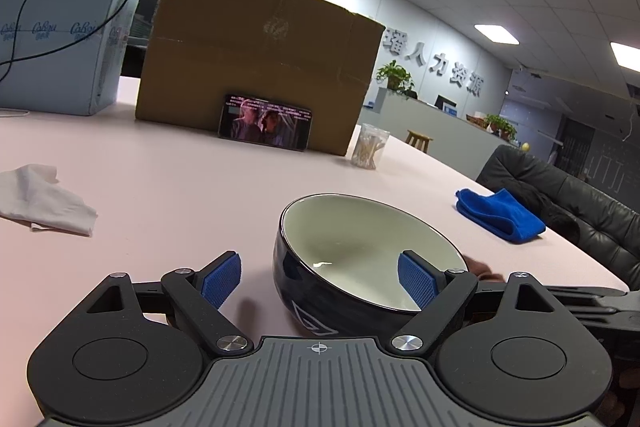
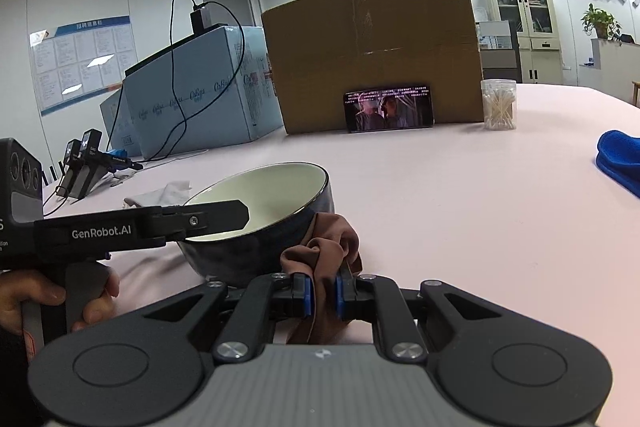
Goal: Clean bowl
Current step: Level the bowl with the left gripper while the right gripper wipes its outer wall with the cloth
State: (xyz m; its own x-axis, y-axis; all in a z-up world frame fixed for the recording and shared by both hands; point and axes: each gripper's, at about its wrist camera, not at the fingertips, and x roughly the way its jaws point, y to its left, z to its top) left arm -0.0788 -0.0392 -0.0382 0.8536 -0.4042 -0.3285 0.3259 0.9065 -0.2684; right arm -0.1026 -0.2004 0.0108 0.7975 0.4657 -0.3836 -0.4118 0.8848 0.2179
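Observation:
A dark blue bowl with a pale inside stands on the pink table. My left gripper is open, its jaws wide apart; one blue pad is inside the bowl over the near rim, the other pad is outside to the left. In the right wrist view the bowl sits just left of my right gripper, which is shut on a brown cloth that touches the bowl's outer wall. The left gripper's finger reaches over the bowl's rim.
A cardboard box with a phone leaning on it stands at the back. A light blue box is at back left, a jar of cotton swabs right of the box. A white rag lies left, a blue cloth right by the table edge.

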